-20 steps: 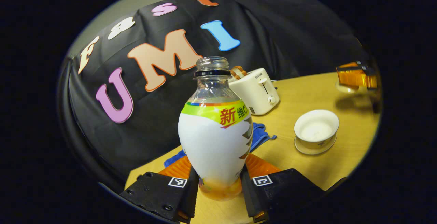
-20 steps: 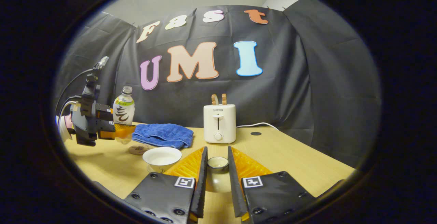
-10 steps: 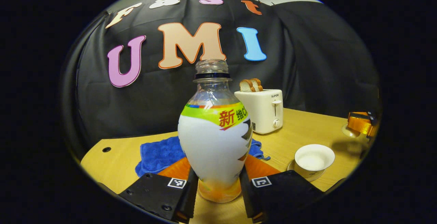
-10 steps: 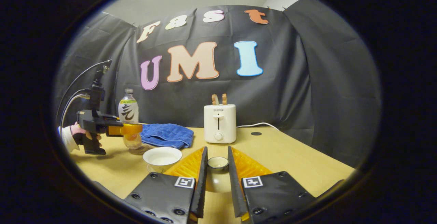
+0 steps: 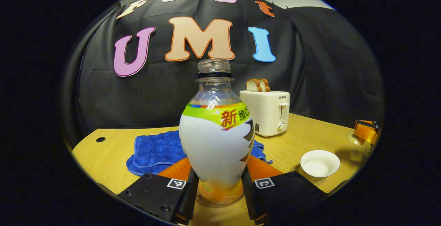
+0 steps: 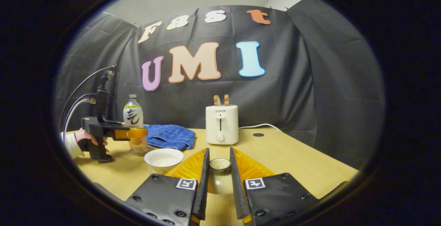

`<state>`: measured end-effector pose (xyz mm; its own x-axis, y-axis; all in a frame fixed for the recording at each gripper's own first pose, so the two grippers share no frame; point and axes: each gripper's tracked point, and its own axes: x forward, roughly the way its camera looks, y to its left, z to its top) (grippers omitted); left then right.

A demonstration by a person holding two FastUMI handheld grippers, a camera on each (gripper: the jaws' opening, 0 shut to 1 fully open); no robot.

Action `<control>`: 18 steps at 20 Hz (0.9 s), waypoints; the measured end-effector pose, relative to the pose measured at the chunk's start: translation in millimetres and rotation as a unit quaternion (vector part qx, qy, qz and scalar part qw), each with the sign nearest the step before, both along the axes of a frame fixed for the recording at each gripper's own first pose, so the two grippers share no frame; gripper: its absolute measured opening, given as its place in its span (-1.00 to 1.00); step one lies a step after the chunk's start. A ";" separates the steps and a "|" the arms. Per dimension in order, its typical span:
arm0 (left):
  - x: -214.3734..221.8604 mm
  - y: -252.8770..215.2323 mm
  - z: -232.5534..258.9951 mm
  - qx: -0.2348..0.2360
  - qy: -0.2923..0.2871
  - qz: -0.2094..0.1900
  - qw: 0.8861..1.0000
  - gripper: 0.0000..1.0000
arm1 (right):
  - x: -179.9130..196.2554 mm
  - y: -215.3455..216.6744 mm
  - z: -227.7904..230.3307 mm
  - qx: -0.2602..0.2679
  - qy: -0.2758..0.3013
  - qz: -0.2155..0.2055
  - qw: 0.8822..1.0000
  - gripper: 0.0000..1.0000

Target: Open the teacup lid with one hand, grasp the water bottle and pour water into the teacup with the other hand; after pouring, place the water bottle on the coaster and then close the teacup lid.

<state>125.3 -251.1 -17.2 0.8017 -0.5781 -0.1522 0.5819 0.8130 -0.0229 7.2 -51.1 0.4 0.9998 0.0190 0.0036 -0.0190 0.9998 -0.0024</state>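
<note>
While clamping bottle [image 5: 217, 140], left claw [image 5: 217, 198], upright.

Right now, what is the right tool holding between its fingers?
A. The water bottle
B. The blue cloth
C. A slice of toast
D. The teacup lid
D. In the right gripper view the right tool has both fingers pressed on the teacup lid, held upside down, while the open teacup sits uncovered on the table and the water bottle is in the left tool.
</note>
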 end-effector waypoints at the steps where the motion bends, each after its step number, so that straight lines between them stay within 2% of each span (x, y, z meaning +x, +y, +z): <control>1: 0.1 0.1 -0.8 -0.002 0.000 0.001 1.000 0.14 | 0.3 -0.3 0.3 0.000 0.000 0.000 1.000 -0.27; 5: 0.8 1.9 -0.5 -0.007 -0.001 0.002 1.000 0.17 | -0.4 0.0 -0.2 0.000 0.000 0.000 1.000 -0.27; 11: 0.3 2.7 -6.3 -0.006 0.008 0.005 1.000 0.36 | 0.0 -0.1 -0.6 0.000 0.000 0.000 1.000 -0.27; 13: -0.7 3.1 -5.2 -0.010 0.006 0.005 1.000 0.51 | -0.7 -0.2 0.1 0.000 0.000 0.000 1.000 -0.26; 14: -1.1 4.6 -6.1 -0.012 0.006 0.006 1.000 0.64 | 0.0 -0.1 -0.2 0.000 0.000 0.000 1.000 -0.24; 18: -5.7 7.1 -1.7 -0.016 -0.004 0.003 1.000 0.82 | 0.5 -0.2 -0.6 0.000 0.001 0.000 1.000 -0.27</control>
